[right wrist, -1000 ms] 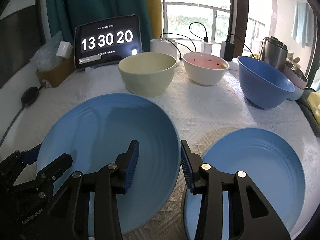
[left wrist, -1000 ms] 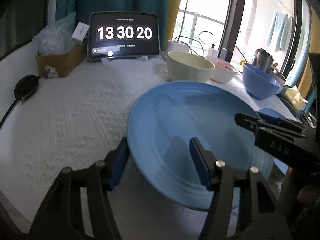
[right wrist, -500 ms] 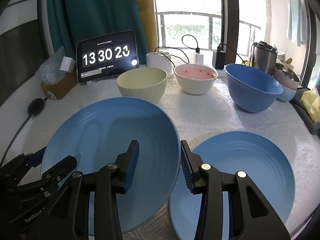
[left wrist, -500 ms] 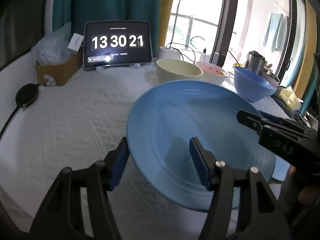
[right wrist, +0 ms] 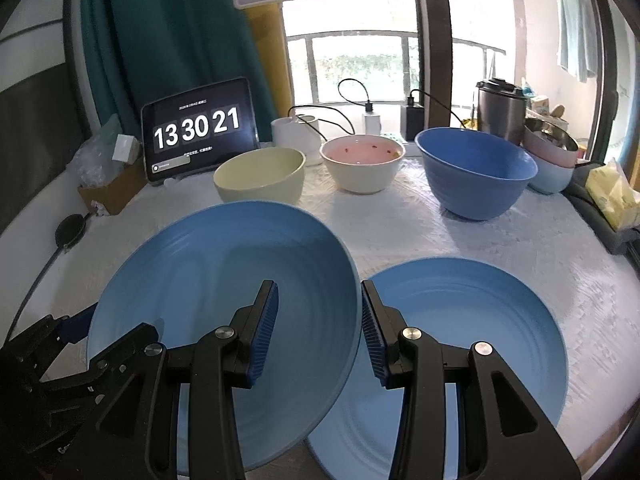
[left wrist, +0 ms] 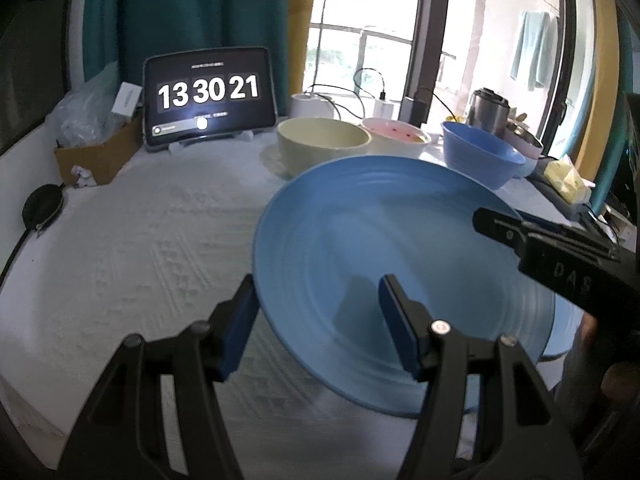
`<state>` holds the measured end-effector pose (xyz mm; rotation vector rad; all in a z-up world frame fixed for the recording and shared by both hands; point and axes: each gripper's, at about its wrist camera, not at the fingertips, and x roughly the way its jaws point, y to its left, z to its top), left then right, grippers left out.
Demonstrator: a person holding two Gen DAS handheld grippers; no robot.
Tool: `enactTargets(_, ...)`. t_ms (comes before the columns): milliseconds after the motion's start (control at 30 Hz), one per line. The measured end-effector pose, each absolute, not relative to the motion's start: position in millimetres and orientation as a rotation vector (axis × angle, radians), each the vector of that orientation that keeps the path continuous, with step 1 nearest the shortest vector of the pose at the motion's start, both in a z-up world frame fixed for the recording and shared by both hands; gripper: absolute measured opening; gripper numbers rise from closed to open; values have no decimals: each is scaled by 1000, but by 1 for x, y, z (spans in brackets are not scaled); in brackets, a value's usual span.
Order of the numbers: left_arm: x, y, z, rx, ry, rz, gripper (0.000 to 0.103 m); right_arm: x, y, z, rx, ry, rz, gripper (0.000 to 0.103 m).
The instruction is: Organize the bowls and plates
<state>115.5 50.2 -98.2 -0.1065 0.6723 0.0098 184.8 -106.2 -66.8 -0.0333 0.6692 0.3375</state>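
Both grippers hold one large blue plate [left wrist: 400,264] by opposite rims, lifted off the table. My left gripper [left wrist: 316,320] is shut on its left rim, one finger above and one below. My right gripper [right wrist: 318,328] is shut on its right rim [right wrist: 348,280], and the plate [right wrist: 224,280] overlaps a second blue plate [right wrist: 472,328] lying on the white cloth. The right gripper also shows in the left wrist view [left wrist: 560,256], the left gripper in the right wrist view [right wrist: 52,344]. At the back stand a cream bowl [right wrist: 260,176], a pink-lined white bowl [right wrist: 362,164] and a large blue bowl [right wrist: 476,172].
A tablet clock [right wrist: 198,130] stands at the back left beside a cardboard box [right wrist: 112,192]. Chargers and cables [right wrist: 372,116], a steel kettle [right wrist: 500,108] and stacked bowls [right wrist: 552,160] sit at the back right. A black pouch [left wrist: 42,208] lies left.
The held plate has risen off the cloth and moved right, so its edge now overlaps the second plate. Both grippers rose with it.
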Motion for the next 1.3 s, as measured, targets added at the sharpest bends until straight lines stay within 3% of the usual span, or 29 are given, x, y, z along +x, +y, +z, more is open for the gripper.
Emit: enactTargets(1300, 121, -47, -101, 46, 722, -129, 62, 175, -209, -73, 118, 659, 205, 44)
